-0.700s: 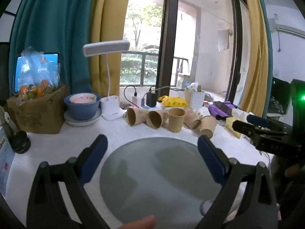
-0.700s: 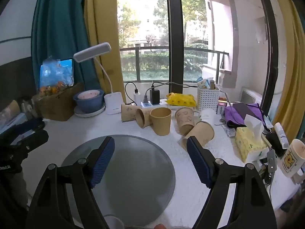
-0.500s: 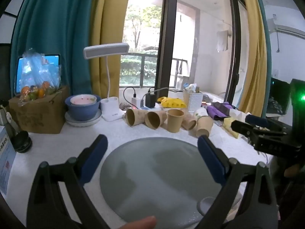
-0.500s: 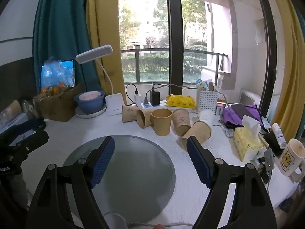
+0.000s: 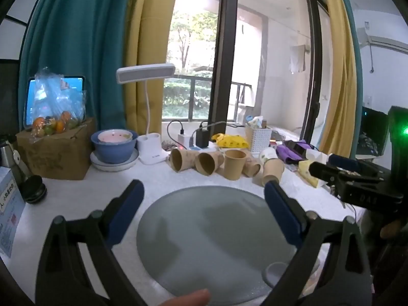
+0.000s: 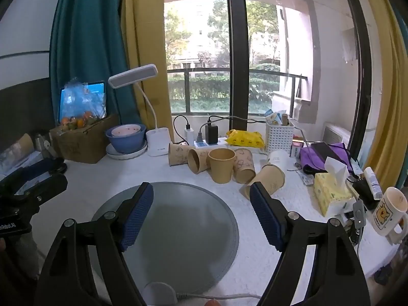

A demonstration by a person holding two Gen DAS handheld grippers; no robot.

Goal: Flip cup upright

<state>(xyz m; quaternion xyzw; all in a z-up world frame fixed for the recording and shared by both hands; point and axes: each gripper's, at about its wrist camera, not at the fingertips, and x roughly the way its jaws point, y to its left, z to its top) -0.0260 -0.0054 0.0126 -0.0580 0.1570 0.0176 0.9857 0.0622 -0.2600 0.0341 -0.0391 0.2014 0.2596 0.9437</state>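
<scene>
several paper cups have slid slightly farther from my left gripper and right gripper, both spread apart and holding nothing, so no flip has begun.

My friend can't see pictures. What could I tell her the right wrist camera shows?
An open right gripper hovers over a round grey mat on a white table. Behind the mat sit brown paper cups: one upright cup, the others tipped over, by a window.
</scene>
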